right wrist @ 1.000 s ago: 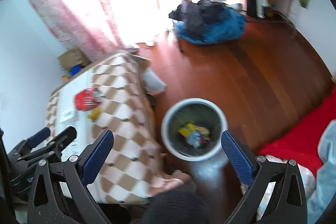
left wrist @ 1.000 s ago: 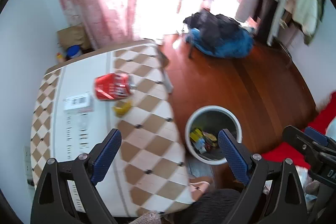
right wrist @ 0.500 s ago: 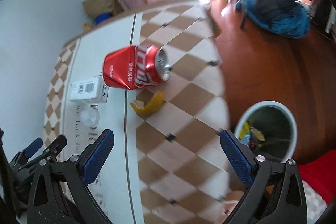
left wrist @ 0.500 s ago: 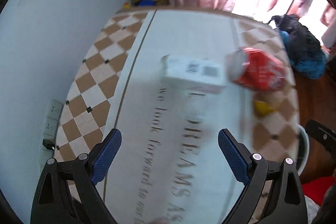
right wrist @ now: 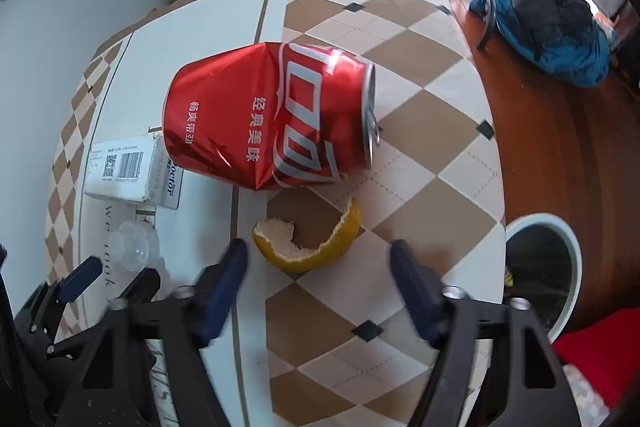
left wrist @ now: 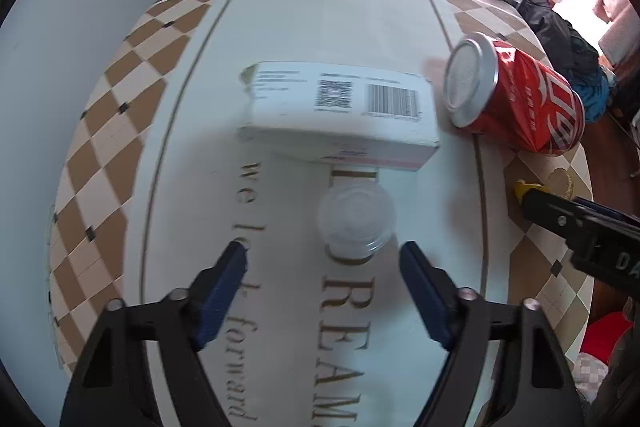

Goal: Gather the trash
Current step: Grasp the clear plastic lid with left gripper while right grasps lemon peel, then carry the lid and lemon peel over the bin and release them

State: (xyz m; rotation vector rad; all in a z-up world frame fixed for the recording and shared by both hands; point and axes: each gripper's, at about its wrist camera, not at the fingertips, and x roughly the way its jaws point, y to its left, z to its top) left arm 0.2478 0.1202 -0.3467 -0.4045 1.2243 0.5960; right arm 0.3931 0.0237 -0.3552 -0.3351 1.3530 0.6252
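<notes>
Your left gripper (left wrist: 322,253) hangs low over the white centre strip of the tablecloth (left wrist: 200,187), its jaws spread wide and gripping nothing. A small clear plastic cup (left wrist: 356,221) sits on the cloth just ahead of the fingertips, nearer the right finger, not touching either. Just beyond the cup lies a white carton (left wrist: 340,111) with a barcode and QR label facing up. To the carton's right, a dented red can (left wrist: 516,99) lies on its side, base toward you. Your right gripper (right wrist: 318,253) is also spread wide and empty, over the brown-and-cream checked border. A curl of orange peel (right wrist: 308,245) lies between and just ahead of its fingertips, touching neither. The red can rests just behind the peel, its top pointing right. A white-rimmed bin (right wrist: 560,239) stands on the wooden floor (right wrist: 560,147) off the table's right edge, with scraps dimly visible inside.
</notes>
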